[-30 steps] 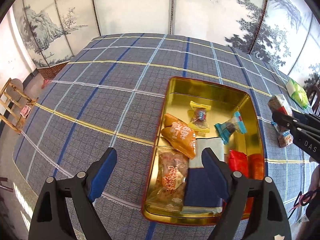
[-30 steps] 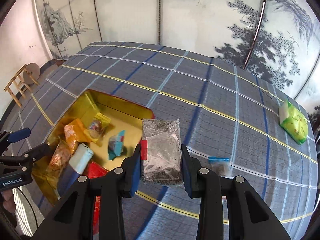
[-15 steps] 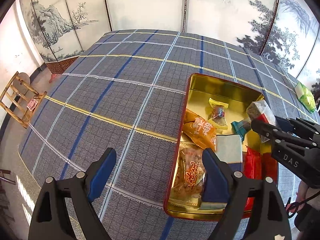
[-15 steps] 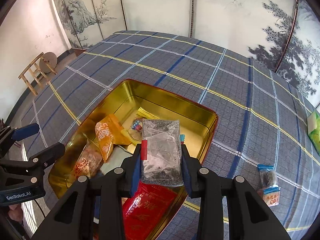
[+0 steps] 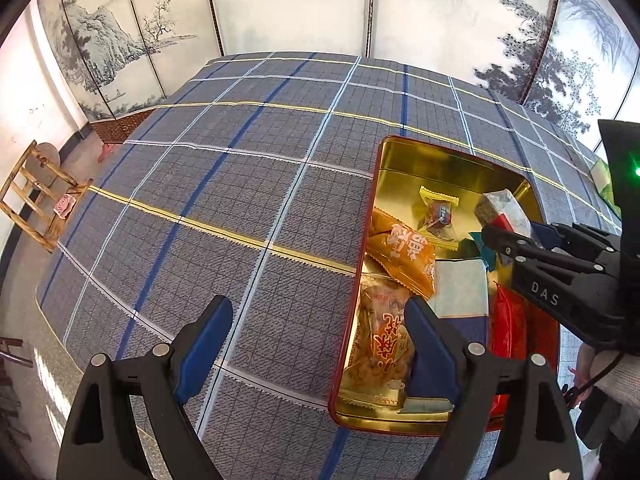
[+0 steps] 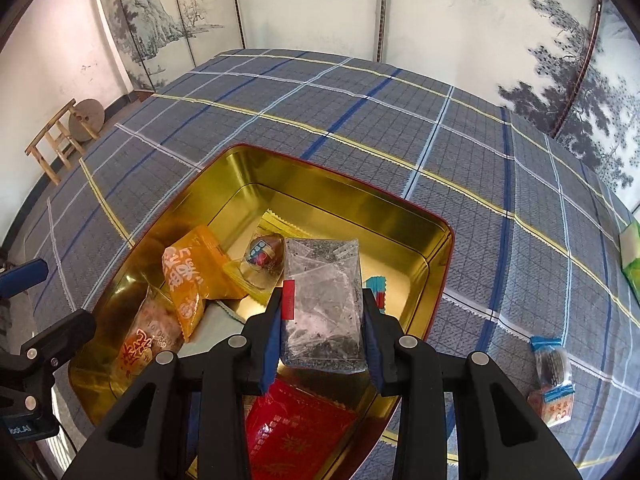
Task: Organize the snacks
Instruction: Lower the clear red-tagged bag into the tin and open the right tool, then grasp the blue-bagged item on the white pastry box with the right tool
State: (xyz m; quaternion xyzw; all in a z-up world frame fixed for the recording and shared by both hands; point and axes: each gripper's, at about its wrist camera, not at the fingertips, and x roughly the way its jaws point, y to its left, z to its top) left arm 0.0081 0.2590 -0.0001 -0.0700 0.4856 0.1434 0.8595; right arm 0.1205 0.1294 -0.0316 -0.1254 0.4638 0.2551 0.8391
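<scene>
The right gripper is clamped on a clear packet, held above the gold tin. The left gripper is spread wide and empty over the tin's near left rim. Orange and red packets are contained in the tin; further snacks are left on the checked cloth beyond.

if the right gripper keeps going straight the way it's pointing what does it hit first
Probably the gold tin's floor, near the teal-wrapped candy; the right gripper is shut on a clear packet. Depth is uncertain.

Clear snack packet with dark crumbs, upright above gold tin (red-rimmed), already holding orange and red packets.
</scene>
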